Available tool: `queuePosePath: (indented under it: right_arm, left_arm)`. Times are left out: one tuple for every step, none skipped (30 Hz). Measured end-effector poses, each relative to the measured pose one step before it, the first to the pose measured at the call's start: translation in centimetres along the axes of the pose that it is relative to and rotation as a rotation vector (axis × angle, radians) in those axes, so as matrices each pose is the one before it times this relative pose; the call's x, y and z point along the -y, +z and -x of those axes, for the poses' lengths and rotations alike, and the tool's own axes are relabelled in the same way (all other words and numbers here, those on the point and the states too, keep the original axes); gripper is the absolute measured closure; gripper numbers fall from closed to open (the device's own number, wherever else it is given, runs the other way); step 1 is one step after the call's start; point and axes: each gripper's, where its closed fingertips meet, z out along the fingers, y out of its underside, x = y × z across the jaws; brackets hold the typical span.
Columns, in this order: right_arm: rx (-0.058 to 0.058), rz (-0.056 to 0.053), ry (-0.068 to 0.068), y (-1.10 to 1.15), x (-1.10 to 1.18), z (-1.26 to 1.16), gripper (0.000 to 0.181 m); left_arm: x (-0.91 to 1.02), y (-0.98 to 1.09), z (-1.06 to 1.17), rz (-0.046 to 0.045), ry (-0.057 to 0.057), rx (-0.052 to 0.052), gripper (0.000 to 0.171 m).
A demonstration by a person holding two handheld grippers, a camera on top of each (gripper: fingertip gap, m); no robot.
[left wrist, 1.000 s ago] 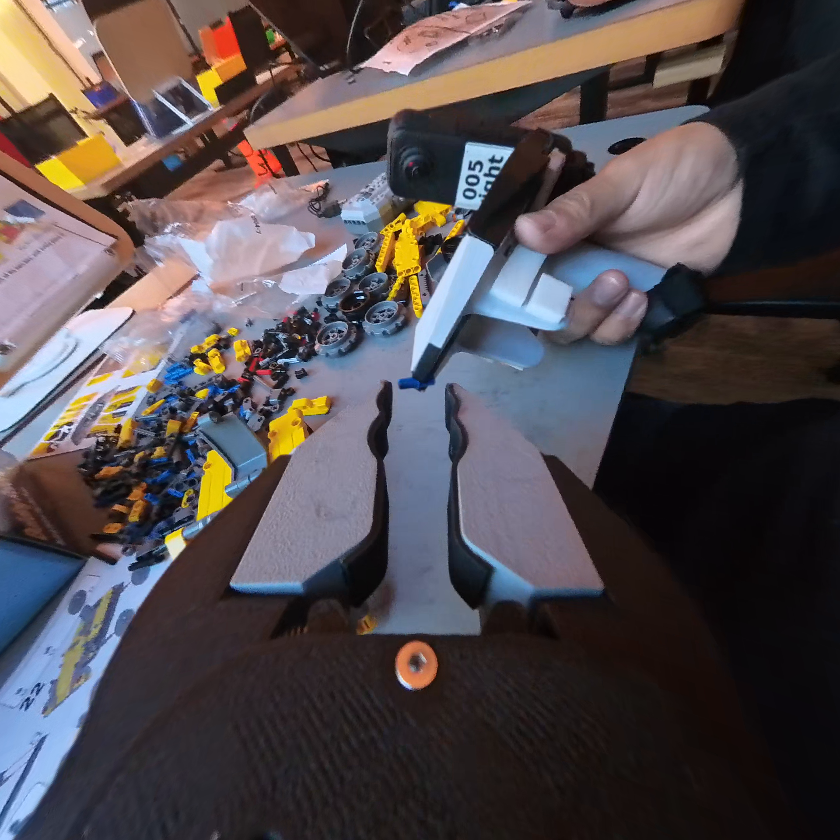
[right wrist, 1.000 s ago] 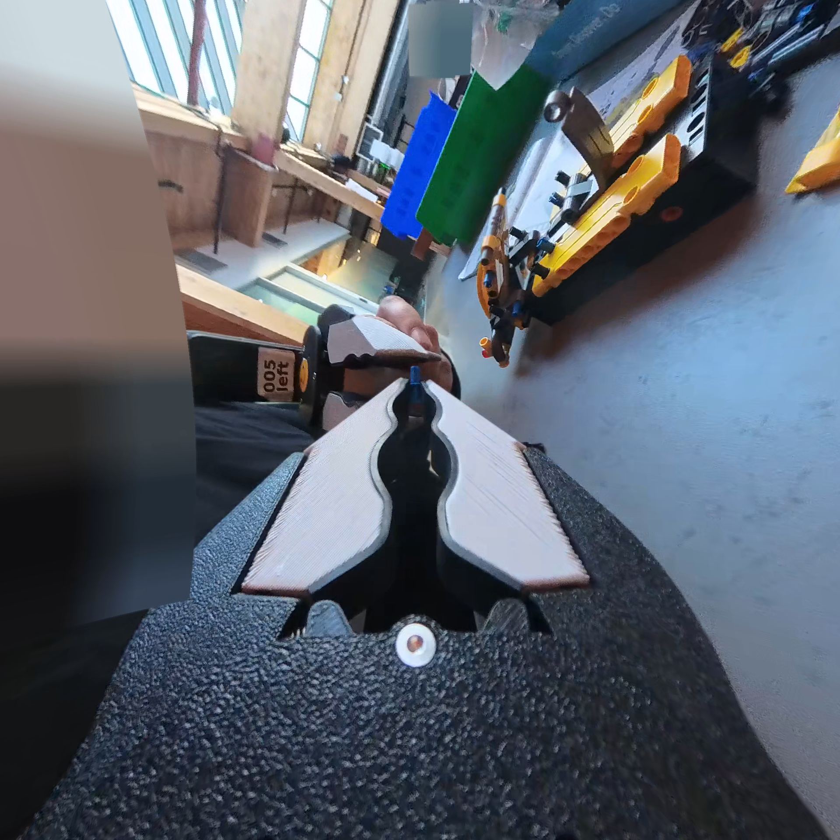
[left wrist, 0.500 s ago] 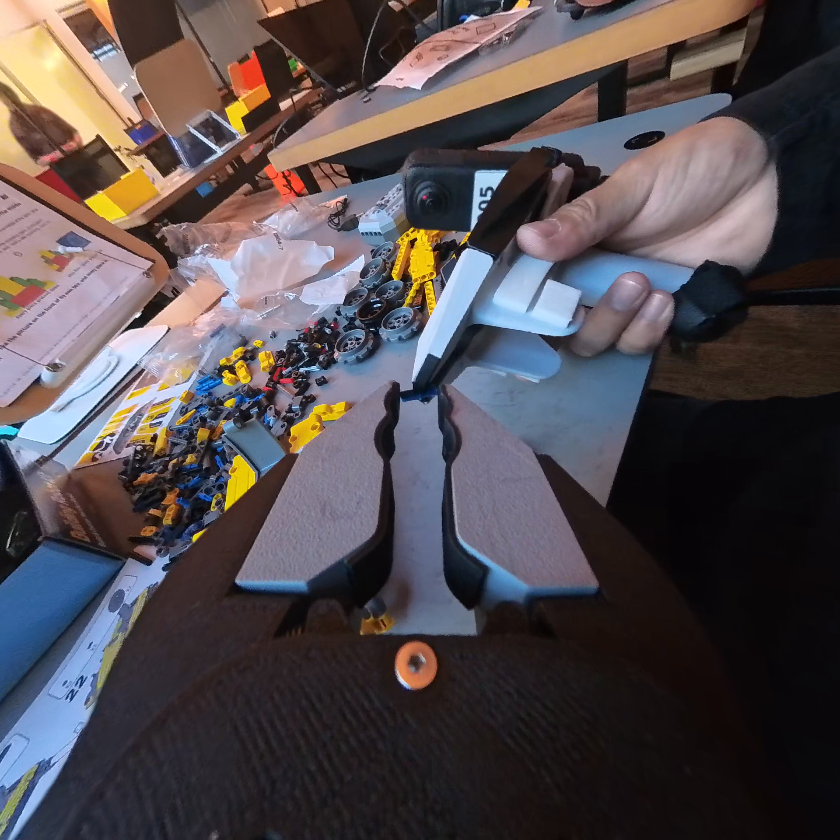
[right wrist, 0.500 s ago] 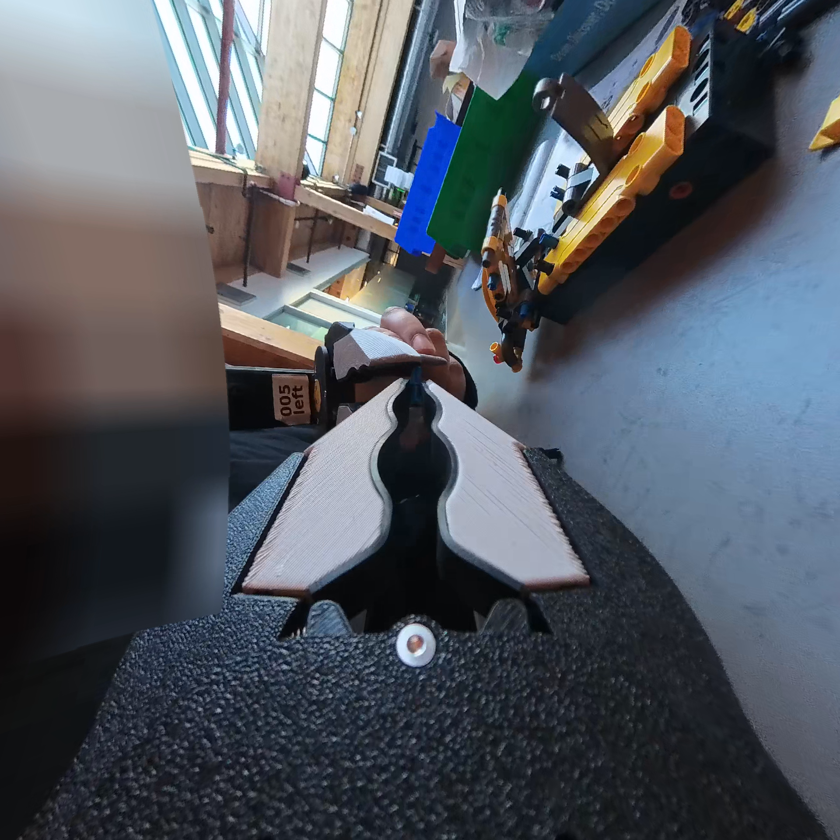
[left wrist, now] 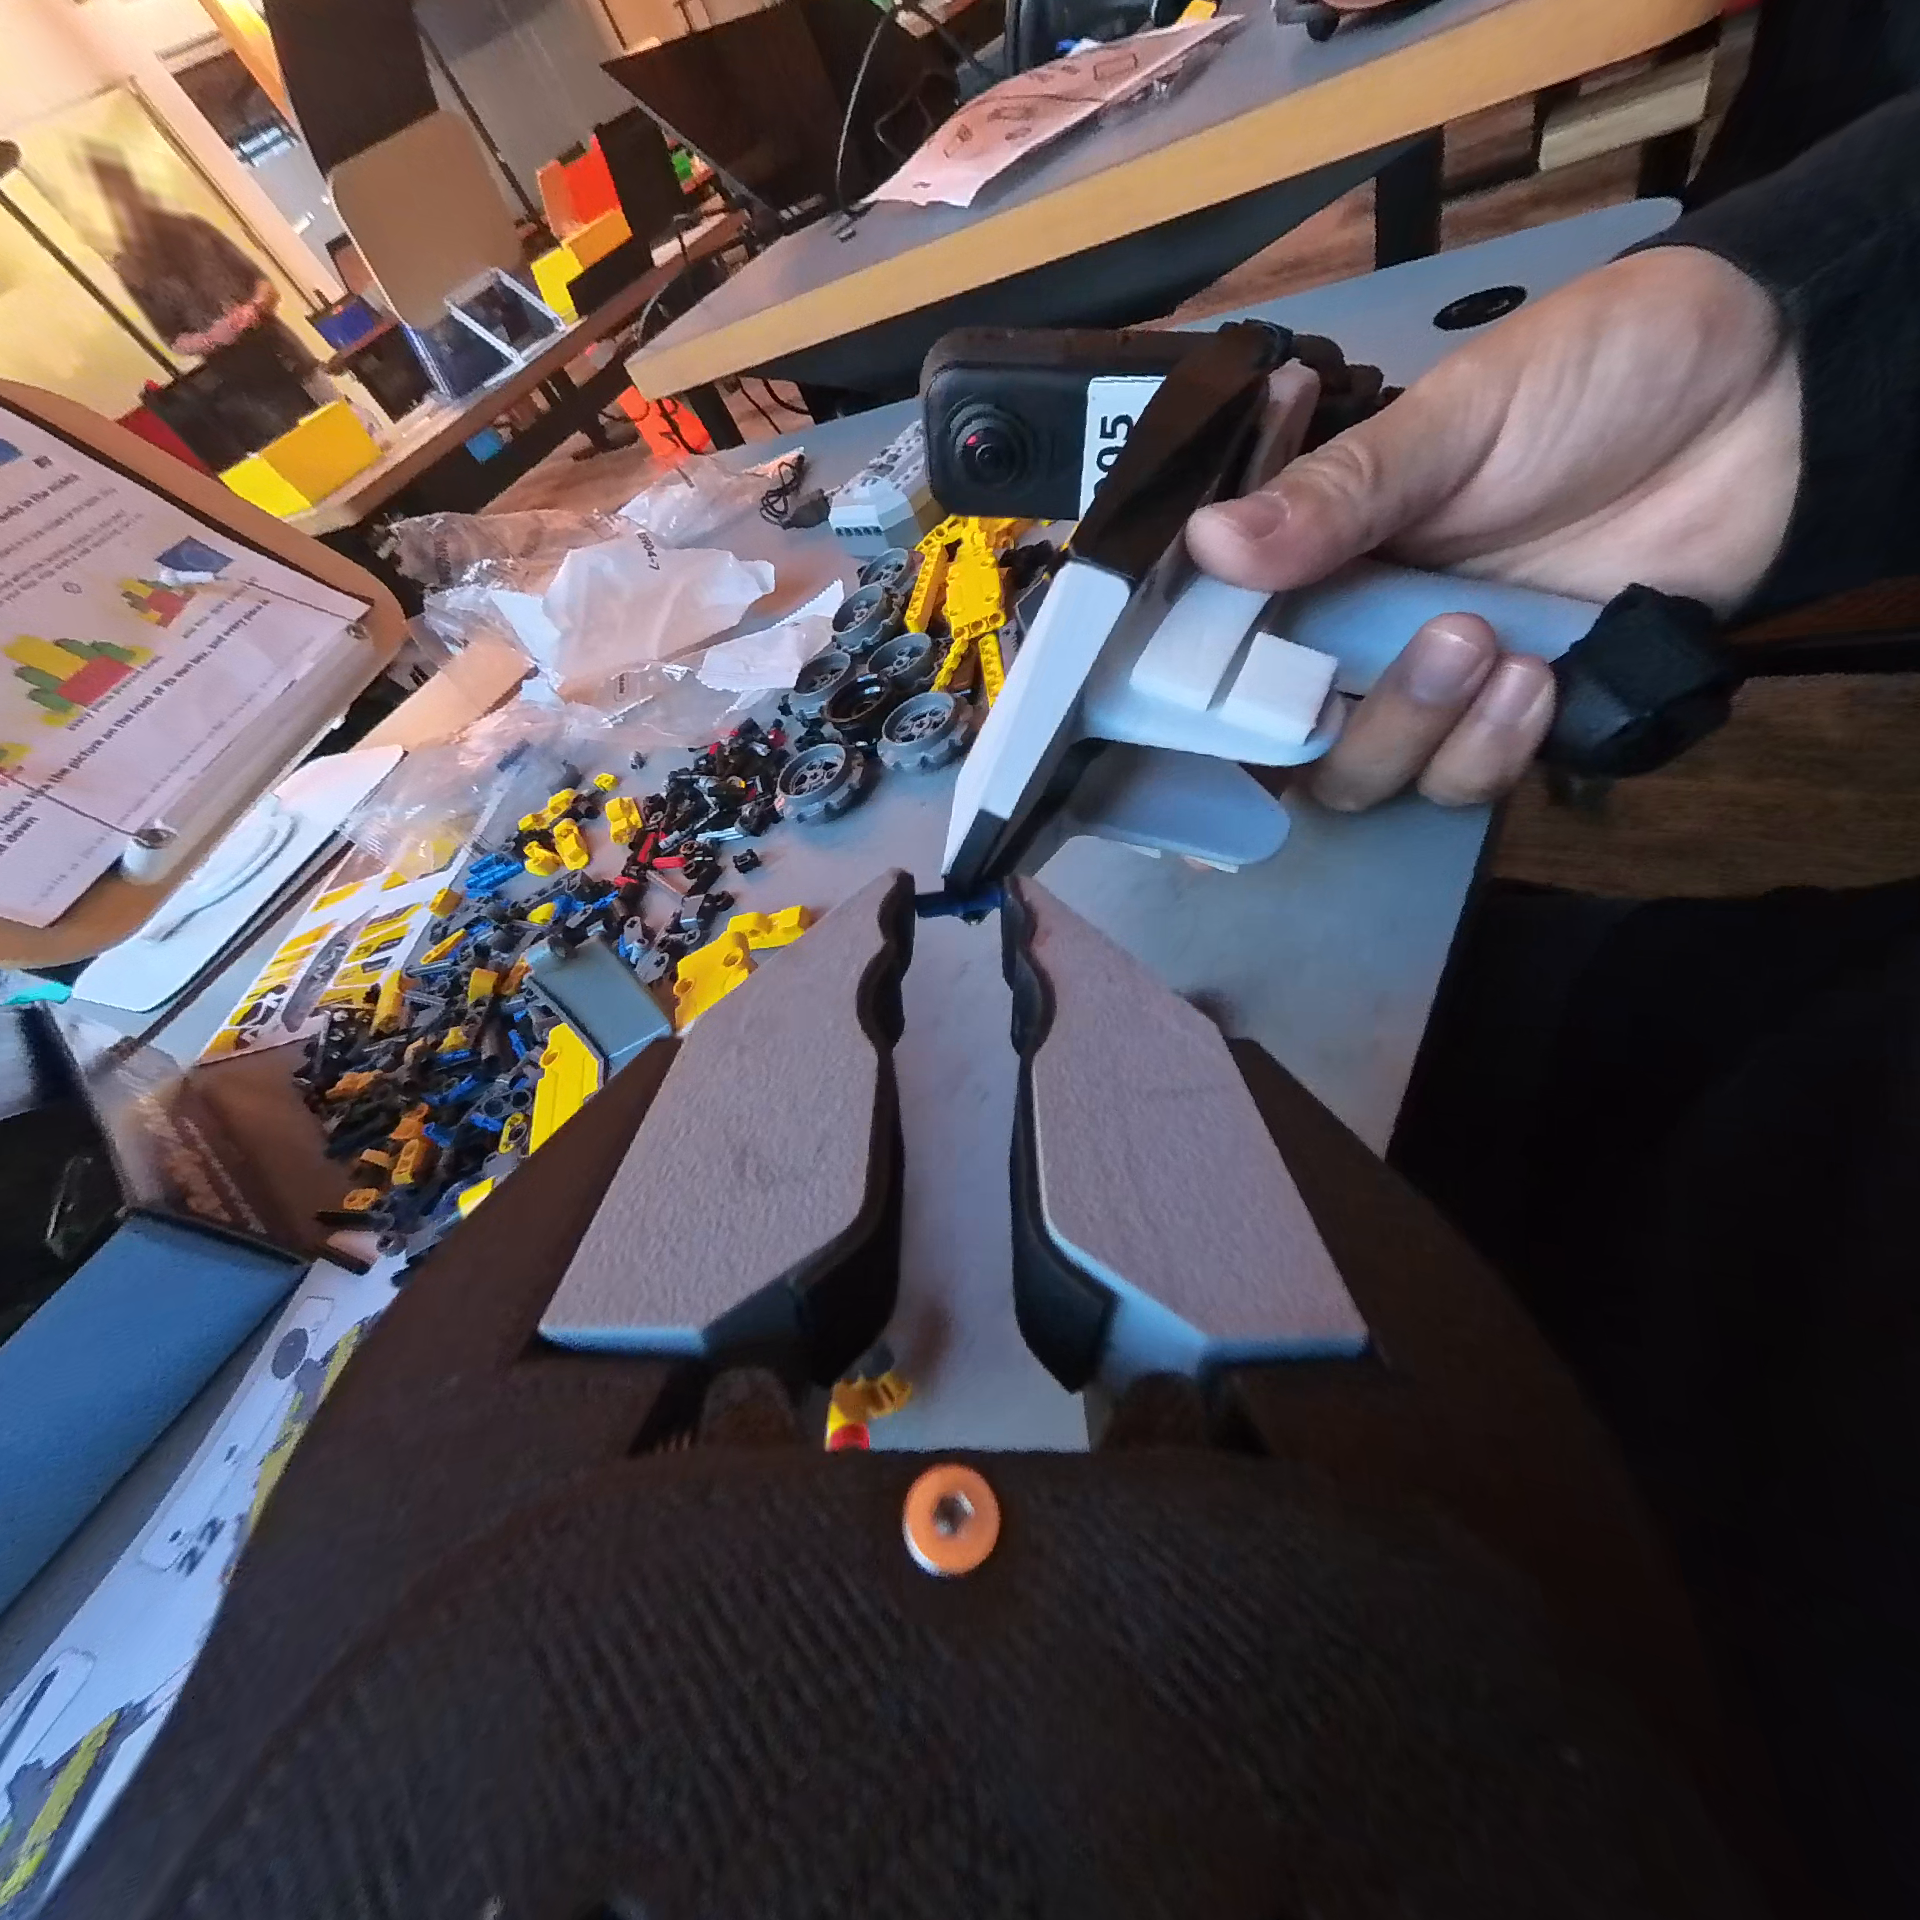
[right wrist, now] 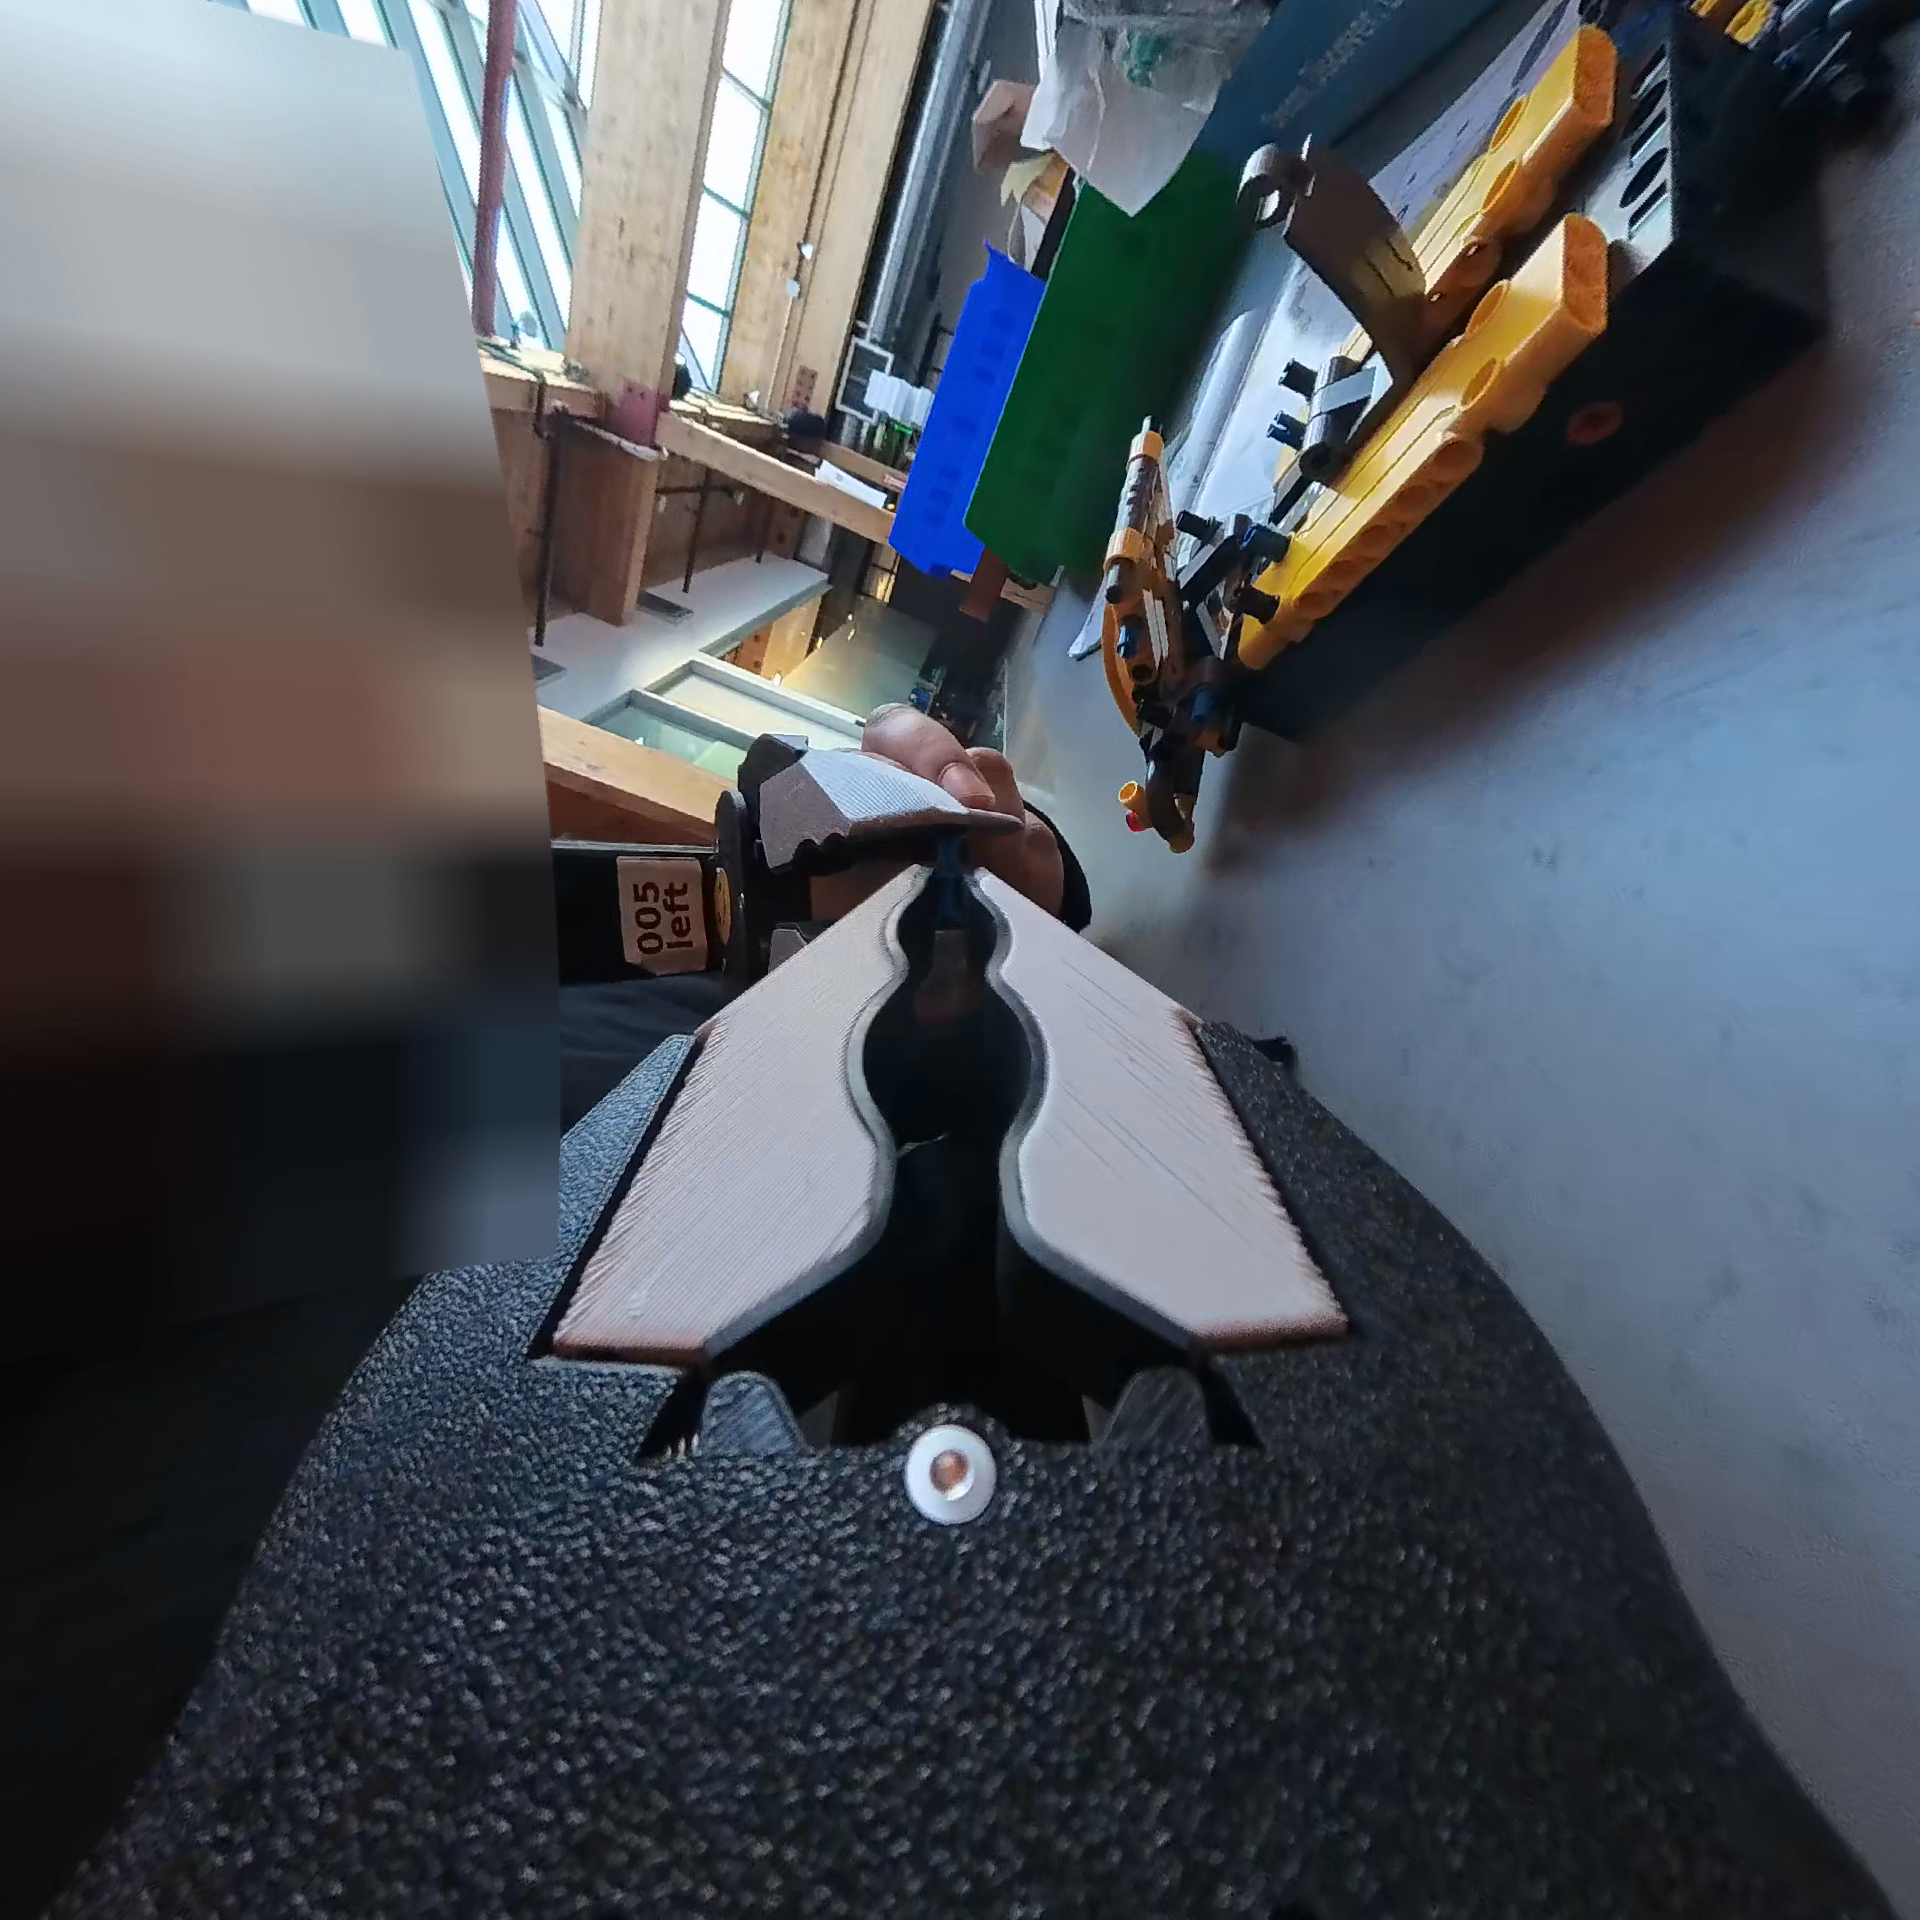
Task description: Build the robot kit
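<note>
A small blue pin point(left wrist: 951, 906) is pinched at the tips of my right gripper point(left wrist: 971, 883), which a hand point(left wrist: 1507, 499) holds above the grey table point(left wrist: 1299, 956). My left gripper point(left wrist: 958, 899) has its jaws a narrow gap apart, one on each side of the pin. I cannot tell if they touch it. In the right wrist view my right gripper point(right wrist: 948, 878) is shut on the blue pin point(right wrist: 948, 857). My left gripper's finger point(right wrist: 883, 810) lies just over its tip.
A pile of small yellow, blue and black parts point(left wrist: 499, 997), grey wheels point(left wrist: 873, 686) and plastic bags point(left wrist: 644, 613) lie to the left. A yellow and black model point(right wrist: 1455, 416) stands farther off. The table edge point(left wrist: 1455, 987) is close on the right. Only a small space, under 4 cm, lies between the two pairs of fingers.
My left gripper has moved up to the right gripper's tip, and its jaws have narrowed around the blue pin. The right gripper stays shut on the pin.
</note>
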Motion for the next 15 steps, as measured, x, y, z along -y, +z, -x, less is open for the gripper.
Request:
queuePosePath:
  right_arm:
    - [-0.0065,0.0002,-0.0026,0.114,-0.001,-0.053,0.176]
    - [-0.0076,0.0008,-0.0066,0.090,0.009,-0.038,0.176]
    - [-0.0076,0.0028,-0.0078,0.076,-0.006,-0.018,0.177]
    - [-0.0077,0.0048,-0.0078,0.066,-0.004,-0.019,0.177]
    - [-0.0093,0.0061,-0.0098,0.048,-0.017,-0.036,0.177]
    - [-0.0135,0.0079,-0.0130,0.037,-0.047,-0.081,0.178]
    - [-0.0176,0.0102,-0.0166,0.025,-0.099,-0.141,0.178]
    - [-0.0183,0.0093,-0.0175,0.024,-0.093,-0.150,0.177]
    - [-0.0159,0.0064,-0.0156,0.022,-0.077,-0.101,0.177]
    - [-0.0130,0.0061,-0.0130,0.020,-0.064,-0.078,0.177]
    - [-0.0103,0.0073,-0.0117,-0.002,-0.068,-0.047,0.177]
    - [-0.0072,0.0071,-0.0097,-0.010,-0.067,-0.033,0.177]
    - [-0.0042,0.0066,-0.0056,-0.028,-0.047,-0.007,0.177]
    - [-0.0025,0.0068,-0.0025,-0.023,-0.056,-0.002,0.176]
    - [-0.0019,0.0063,-0.0034,-0.019,-0.059,-0.018,0.176]
  left_arm:
    - [-0.091,-0.067,0.064,0.00320,0.0050,0.0006,0.158]
    - [-0.086,-0.045,0.067,0.00420,0.0051,-0.0014,0.158]
    - [-0.066,-0.050,0.040,0.00359,0.0045,-0.0025,0.158]
    - [-0.046,-0.048,0.025,0.00234,0.0053,-0.0030,0.158]
    - [-0.033,-0.041,0.020,0.00210,0.0072,-0.0031,0.158]
    - [-0.067,-0.003,-0.008,0.00412,0.0106,-0.0035,0.159]
    - [-0.127,0.007,-0.065,0.00820,0.0166,-0.0080,0.158]
    - [-0.182,0.025,-0.092,0.00969,0.0192,-0.0112,0.158]
    - [-0.133,0.027,-0.086,0.00846,0.0165,-0.0098,0.158]
    - [-0.103,0.017,-0.062,0.00627,0.0167,-0.0055,0.158]
    - [-0.075,0.015,-0.062,0.00647,0.0174,-0.0037,0.158]
    - [-0.049,0.010,-0.073,0.00696,0.0176,-0.0024,0.158]
    - [-0.011,0.018,-0.054,0.00389,0.0188,0.0010,0.158]
    - [-0.001,0.013,-0.055,0.00294,0.0173,0.0014,0.158]
    - [0.005,0.010,-0.049,0.00166,0.0117,0.0010,0.158]
